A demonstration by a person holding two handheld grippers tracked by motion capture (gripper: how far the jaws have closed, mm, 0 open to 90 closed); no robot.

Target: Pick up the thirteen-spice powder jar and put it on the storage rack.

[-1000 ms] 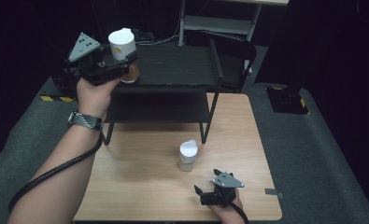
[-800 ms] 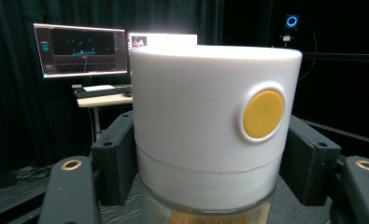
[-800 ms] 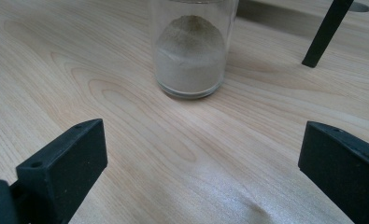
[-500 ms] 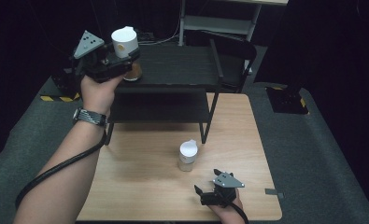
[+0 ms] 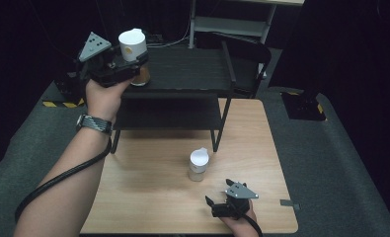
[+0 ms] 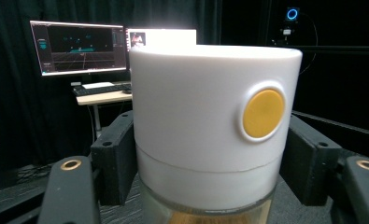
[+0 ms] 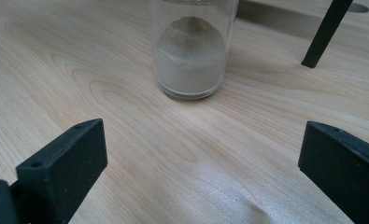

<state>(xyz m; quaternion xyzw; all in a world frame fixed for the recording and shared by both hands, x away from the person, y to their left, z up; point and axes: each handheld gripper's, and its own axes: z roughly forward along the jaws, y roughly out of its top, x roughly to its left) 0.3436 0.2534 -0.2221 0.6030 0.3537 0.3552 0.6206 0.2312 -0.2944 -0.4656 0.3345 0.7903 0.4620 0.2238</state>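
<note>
My left gripper (image 5: 135,66) is shut on a glass jar (image 5: 133,52) with a white lid and amber contents, at the left end of the black rack's top shelf (image 5: 187,66). Whether the jar rests on the shelf I cannot tell. In the left gripper view the white lid (image 6: 210,116) with its yellow dot sits between both black pads (image 6: 114,161). A second jar (image 5: 198,165), white-lidded and holding beige powder (image 7: 191,51), stands on the wooden table (image 5: 148,197). My right gripper (image 5: 216,205) lies low near the table's front edge, open, just short of that jar, nothing between its jaws (image 7: 203,177).
The black two-level rack covers the table's far half; one leg (image 7: 324,32) stands just right of the powder jar. Beyond the rack are a grey shelving unit (image 5: 232,22) and a desk with lit monitors (image 6: 79,46). Dark floor surrounds the table.
</note>
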